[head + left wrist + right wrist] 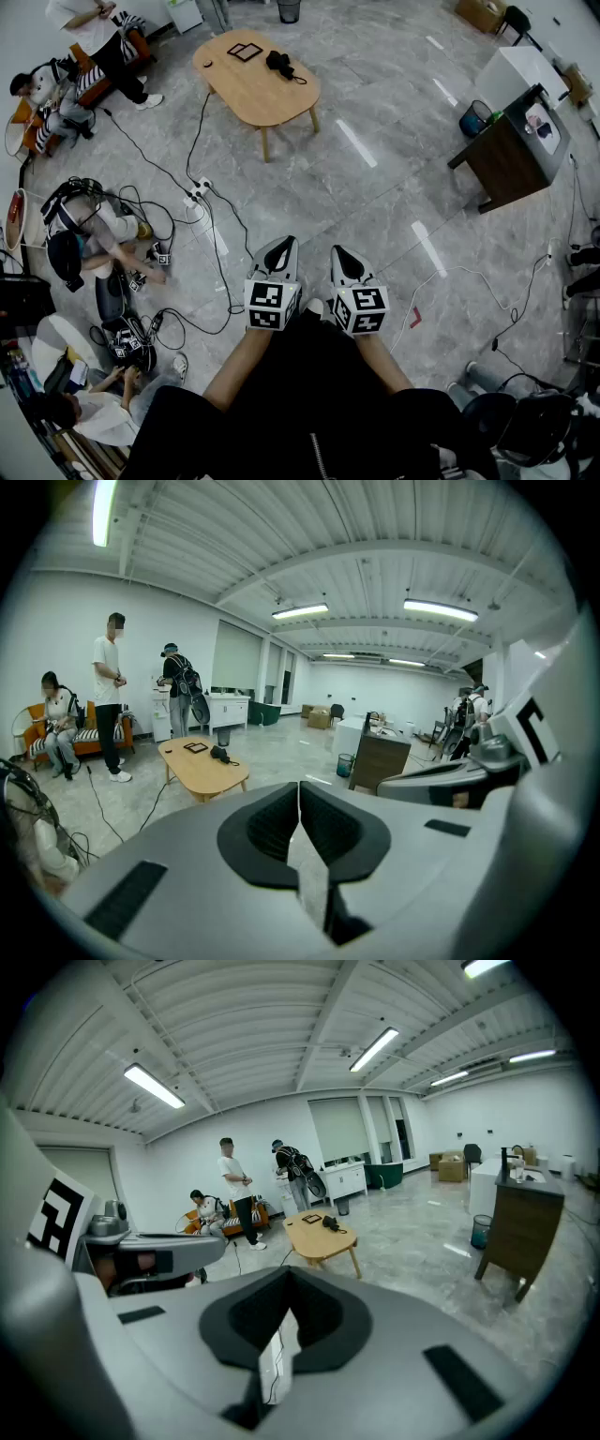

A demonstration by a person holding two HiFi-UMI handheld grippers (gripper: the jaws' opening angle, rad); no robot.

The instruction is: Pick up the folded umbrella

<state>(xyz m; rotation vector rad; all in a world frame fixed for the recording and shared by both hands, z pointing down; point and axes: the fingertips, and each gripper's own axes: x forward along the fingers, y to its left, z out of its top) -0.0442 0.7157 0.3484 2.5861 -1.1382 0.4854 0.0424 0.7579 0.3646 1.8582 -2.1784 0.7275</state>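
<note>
The folded umbrella [278, 64] is a small black bundle lying on the far end of a light wooden table [253, 94], well ahead of me across the floor. It also shows as a dark lump on that table in the left gripper view [219, 754] and in the right gripper view [332, 1222]. My left gripper [277, 247] and right gripper [342, 254] are held side by side close to my body, far short of the table. Both are shut with nothing between their fingers, as seen in the left gripper [300, 787] and right gripper [288, 1275] views.
A black flat rectangle [246, 52] lies on the table beside the umbrella. Cables and a power strip [197, 192] run across the floor on the left, where people sit with gear [89, 239]. A dark wooden desk [511, 155] and a blue bin [473, 120] stand at the right.
</note>
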